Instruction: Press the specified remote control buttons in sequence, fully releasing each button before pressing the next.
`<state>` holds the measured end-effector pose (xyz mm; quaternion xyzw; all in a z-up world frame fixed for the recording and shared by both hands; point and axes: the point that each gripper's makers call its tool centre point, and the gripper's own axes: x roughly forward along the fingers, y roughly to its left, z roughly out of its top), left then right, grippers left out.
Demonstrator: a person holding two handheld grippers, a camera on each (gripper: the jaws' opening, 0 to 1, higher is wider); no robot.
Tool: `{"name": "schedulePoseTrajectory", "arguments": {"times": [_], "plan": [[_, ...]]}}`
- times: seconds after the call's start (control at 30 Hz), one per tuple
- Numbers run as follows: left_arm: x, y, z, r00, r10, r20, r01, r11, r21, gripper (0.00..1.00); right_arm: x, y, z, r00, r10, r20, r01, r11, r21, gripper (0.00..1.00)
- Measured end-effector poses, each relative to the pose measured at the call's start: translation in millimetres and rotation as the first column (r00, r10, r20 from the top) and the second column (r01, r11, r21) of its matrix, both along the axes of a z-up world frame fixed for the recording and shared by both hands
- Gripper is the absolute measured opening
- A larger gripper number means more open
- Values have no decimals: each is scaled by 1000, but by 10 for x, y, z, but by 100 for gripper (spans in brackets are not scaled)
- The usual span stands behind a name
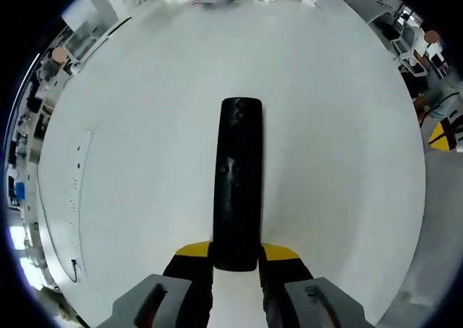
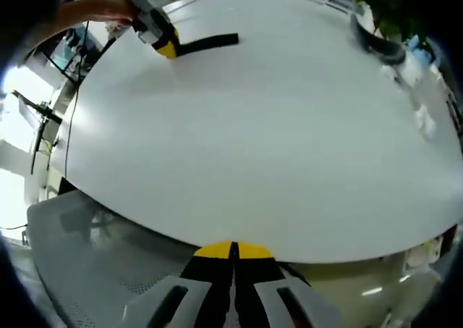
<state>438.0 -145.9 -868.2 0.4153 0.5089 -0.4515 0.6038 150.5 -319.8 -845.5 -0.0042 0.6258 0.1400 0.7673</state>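
Two grippers share this job, and they stand well apart. In the left gripper view, the left gripper (image 1: 236,259) pinches the near end of the black remote control (image 1: 239,183) between its yellow-tipped jaws; the remote runs straight up the centre of the frame, lying flat on the white table (image 1: 130,140). In the right gripper view the same remote (image 2: 210,43) sits small in the upper left of the frame, with the left gripper (image 2: 168,48) clamped on its end and a person's hand (image 2: 94,11) behind it. The right gripper (image 2: 233,250), at the bottom centre of its own view, has its jaws pressed together with nothing between them, and hangs by the table's near edge, far from the remote.

To do the pressing well, I judge that the left gripper should keep the remote steady and flat while the right one travels across the table and comes down with its closed tip on one button only. It should then lift clear before seeking the next. The button face shows only a few faint marks near the remote's middle and top.

No brand, label or writing can be read on the remote or the table; the marks are too small to tell.
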Motion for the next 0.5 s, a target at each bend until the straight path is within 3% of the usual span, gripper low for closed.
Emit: {"name": "schedulePoseTrajectory", "arguments": {"times": [0.5], "plan": [[-156, -18, -1, 1000, -16, -5, 16, 1000, 10, 24, 10, 7, 11, 1000, 2, 11, -2, 1000, 6, 0]]}}
